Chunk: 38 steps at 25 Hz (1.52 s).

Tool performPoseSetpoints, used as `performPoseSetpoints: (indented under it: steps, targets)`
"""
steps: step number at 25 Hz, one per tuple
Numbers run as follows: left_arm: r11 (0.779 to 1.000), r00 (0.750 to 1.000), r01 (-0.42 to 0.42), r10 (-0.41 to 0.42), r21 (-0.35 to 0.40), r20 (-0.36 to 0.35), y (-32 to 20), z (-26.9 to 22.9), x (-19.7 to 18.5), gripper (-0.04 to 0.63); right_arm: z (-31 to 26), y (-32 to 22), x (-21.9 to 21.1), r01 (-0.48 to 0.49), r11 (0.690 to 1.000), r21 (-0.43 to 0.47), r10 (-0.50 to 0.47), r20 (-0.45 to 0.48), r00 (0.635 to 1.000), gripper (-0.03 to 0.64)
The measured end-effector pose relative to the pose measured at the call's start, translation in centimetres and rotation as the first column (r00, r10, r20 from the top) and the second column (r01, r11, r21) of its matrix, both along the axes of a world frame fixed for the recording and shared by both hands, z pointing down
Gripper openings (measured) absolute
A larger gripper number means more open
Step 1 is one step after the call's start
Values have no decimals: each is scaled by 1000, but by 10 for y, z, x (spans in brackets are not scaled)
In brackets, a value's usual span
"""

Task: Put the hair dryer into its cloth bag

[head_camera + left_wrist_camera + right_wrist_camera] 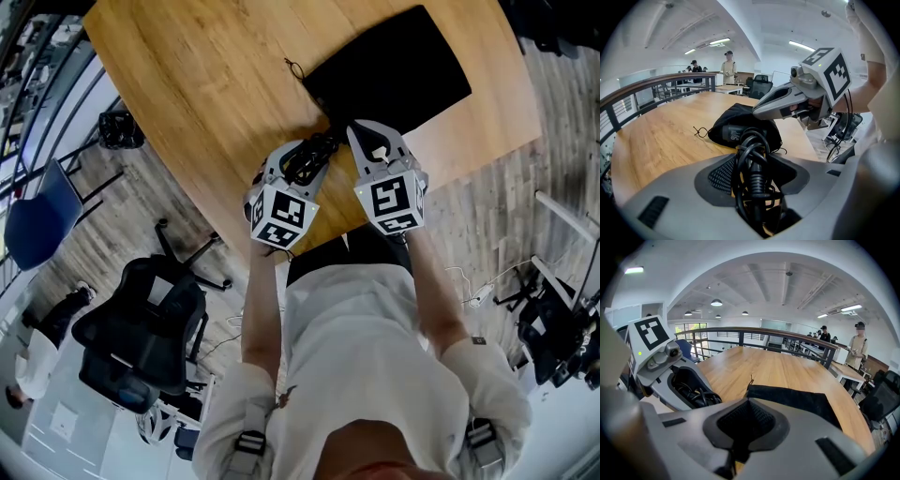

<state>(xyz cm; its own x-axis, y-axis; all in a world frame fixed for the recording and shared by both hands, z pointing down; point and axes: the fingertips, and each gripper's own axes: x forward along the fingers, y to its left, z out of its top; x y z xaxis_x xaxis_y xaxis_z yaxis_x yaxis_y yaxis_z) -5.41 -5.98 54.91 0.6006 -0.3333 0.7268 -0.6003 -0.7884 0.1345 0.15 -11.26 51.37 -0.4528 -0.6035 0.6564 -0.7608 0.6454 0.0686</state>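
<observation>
The black cloth bag (389, 70) lies flat on the wooden table (187, 84), its mouth toward me. My left gripper (305, 155) is shut on the black hair dryer (309, 161) and the cord wound around it. In the left gripper view the cord (752, 159) fills the jaws, and the dryer's labelled body (731, 133) pokes into the bag's raised mouth (740, 112). My right gripper (361, 131) is shut on the bag's near edge, and its tip (757, 111) holds the cloth up. The right gripper view shows the bag (797, 401) ahead of the shut jaws.
The bag's drawstring knot (698, 132) lies on the wood to the left of the mouth. The table's near edge runs just under both grippers. A black office chair (141, 328) and a blue chair (37, 220) stand on the floor to the left. A railing (754, 331) borders the far side.
</observation>
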Motion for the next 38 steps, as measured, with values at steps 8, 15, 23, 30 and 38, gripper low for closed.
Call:
performPoseSetpoints:
  steps: [8,15,23,30,38]
  targets:
    - [1000,1000,-8,8,13,0,-11,3,11,232,-1,2,-1,18,1000,-4,-18,3,1000,21]
    - [1000,1000,-17,18,23,-7,-21,7,21,232,-3,3,-2,28,1000,-2,-28,6,1000,21]
    - [999,999,-32,32,33,-9,-29,15,34,233,-3,4,-1,35,999,-5,-35,16,999,21]
    - [998,999,-45,45,46,-6,-35,22,43,236,-2,7,0,36,999,-10,-36,19,999,21]
    - [996,998,-62,62,62,10,-42,30,54,238,-1,9,0,43,999,-20,-42,28,999,21]
